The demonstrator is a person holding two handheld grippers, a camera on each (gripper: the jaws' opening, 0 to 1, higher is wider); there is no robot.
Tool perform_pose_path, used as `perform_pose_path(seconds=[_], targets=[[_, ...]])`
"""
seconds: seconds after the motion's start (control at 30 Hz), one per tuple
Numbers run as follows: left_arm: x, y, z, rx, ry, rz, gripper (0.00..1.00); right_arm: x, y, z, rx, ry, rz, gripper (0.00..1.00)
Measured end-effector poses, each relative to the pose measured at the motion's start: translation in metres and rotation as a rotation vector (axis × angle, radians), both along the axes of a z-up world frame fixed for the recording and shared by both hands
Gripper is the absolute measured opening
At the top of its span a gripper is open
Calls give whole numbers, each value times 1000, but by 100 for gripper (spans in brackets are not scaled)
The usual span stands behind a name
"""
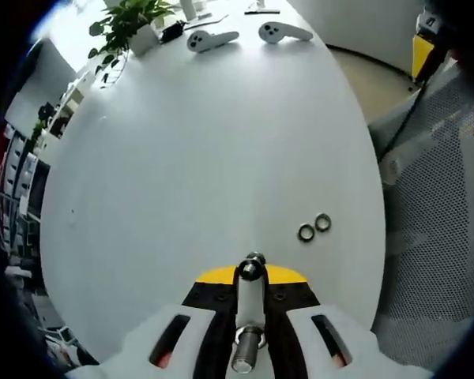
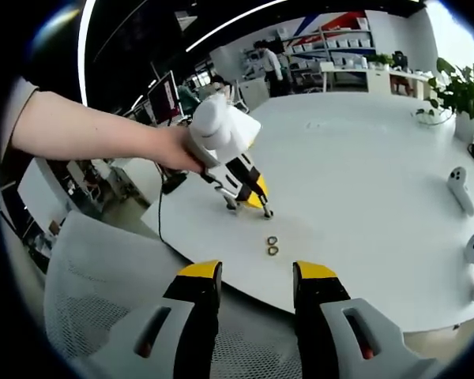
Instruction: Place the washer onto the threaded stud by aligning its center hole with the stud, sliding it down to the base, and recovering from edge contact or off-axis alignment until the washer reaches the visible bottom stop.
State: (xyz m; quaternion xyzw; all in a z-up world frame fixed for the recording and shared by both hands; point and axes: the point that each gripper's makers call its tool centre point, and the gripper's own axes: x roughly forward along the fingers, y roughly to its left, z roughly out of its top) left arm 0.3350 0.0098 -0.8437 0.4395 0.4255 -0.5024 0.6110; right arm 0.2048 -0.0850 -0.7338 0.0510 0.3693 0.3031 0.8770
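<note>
The left gripper [image 2: 253, 197] is held low over the near part of the round white table [image 1: 197, 158], a hand [image 2: 174, 150] wrapped round its white handle. Its jaws are pinched in close on a threaded stud [image 1: 250, 316], a silver bolt-like rod that runs along between them, with its dark end poking out past the yellow tips (from the right gripper view that end sits right at the tabletop, though I cannot tell if it touches). Two small dark washers [image 1: 314, 228] lie flat on the table just beside each other, near the stud's tip and a little to its right in the left gripper view.

The right gripper [image 2: 254, 276] hangs back off the table edge, above a grey mesh chair [image 2: 95, 276], its jaws parted wide with nothing between them.

Far across the table lie two white controllers [image 1: 245, 35], and next to them a potted plant [image 1: 130, 24].
</note>
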Motion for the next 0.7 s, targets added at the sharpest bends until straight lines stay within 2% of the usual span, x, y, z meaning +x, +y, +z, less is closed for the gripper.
perform_pose_path(seconds=[0.17,0.43,0.7], targets=[[4,2,-13,32,20,9,9,0,-1,-1,1,1,-5,38],[2,5,-25,50,50,30,9,1,-2,0,4,0,-13,38],[0,5,-26,41,60,51,13,1,-2,0,5,0,-13,38]])
